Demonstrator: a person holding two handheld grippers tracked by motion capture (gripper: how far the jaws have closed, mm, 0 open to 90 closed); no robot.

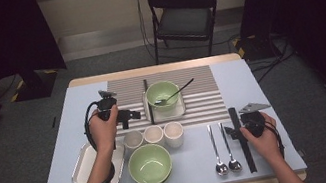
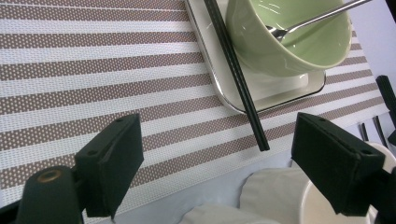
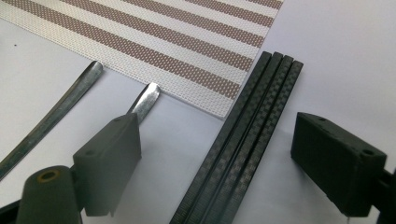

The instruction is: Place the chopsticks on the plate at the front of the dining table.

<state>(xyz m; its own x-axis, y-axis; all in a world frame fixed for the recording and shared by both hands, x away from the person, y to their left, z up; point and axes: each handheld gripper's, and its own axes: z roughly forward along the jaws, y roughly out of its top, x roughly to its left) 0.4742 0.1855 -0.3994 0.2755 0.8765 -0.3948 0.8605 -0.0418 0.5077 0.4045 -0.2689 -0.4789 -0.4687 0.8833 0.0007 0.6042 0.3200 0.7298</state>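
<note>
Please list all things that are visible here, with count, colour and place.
Chair: 1, black, beyond the table.
Table: 1, pale blue top.
Mat: 1, brown-white striped, far centre.
Bowls: 2, green; one on a small white tray on the mat, one near front.
Cups: 3, white, in a row behind the near bowl.
Metal tray: 1, silver, front left.
Spoons: 3, silver; two front right, one in the far bowl.
Chopsticks: black; one set left of the far bowl, a bundle front right.
Grippers: 2, black; left open, right open.
</note>
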